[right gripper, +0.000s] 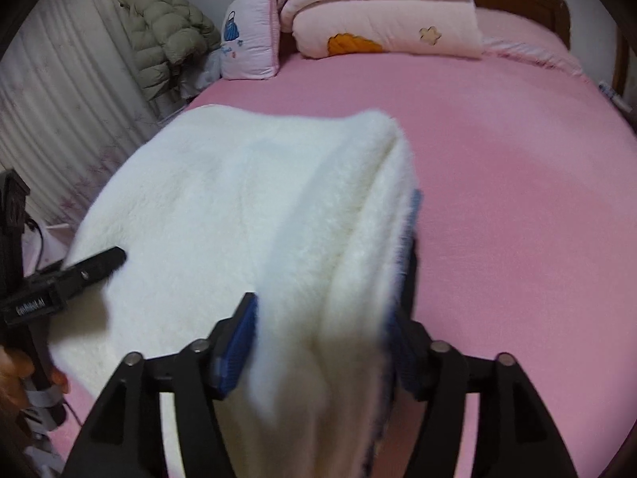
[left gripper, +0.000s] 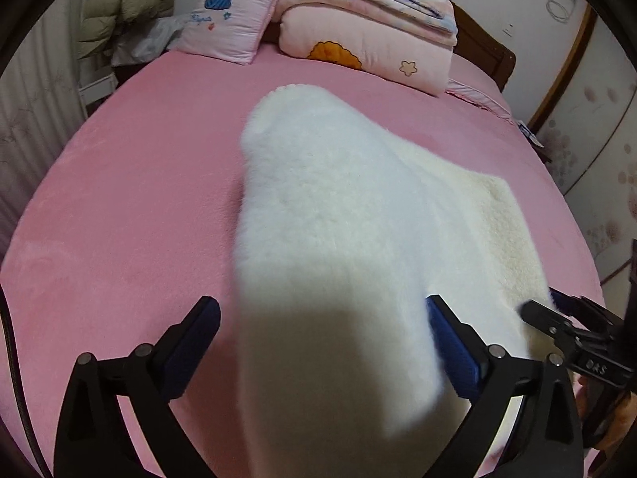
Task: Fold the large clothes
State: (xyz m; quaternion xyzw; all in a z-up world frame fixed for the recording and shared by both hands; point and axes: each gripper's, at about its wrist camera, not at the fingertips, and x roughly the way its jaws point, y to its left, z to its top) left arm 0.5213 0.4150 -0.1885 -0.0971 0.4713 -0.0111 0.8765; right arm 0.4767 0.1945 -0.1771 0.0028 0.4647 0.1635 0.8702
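A white fluffy garment [left gripper: 358,219] lies on the pink bed [left gripper: 119,219], partly lifted. My left gripper [left gripper: 322,318] has its jaws wide apart, with a raised fold of the garment running between them, touching the right pad [left gripper: 450,350]. My right gripper [right gripper: 330,310] has a thick fold of the same garment [right gripper: 239,199] between its blue pads; the cloth fills the gap and hides the right pad partly. The right gripper also shows at the right edge of the left wrist view [left gripper: 557,318]; the left one shows at the left of the right wrist view [right gripper: 79,271].
A folded pink quilt [left gripper: 366,36] and a pink pillow [left gripper: 227,20] sit at the head of the bed. A green puffer jacket [right gripper: 167,28] hangs by the curtain at left. A wooden headboard [right gripper: 517,0] stands behind the quilt.
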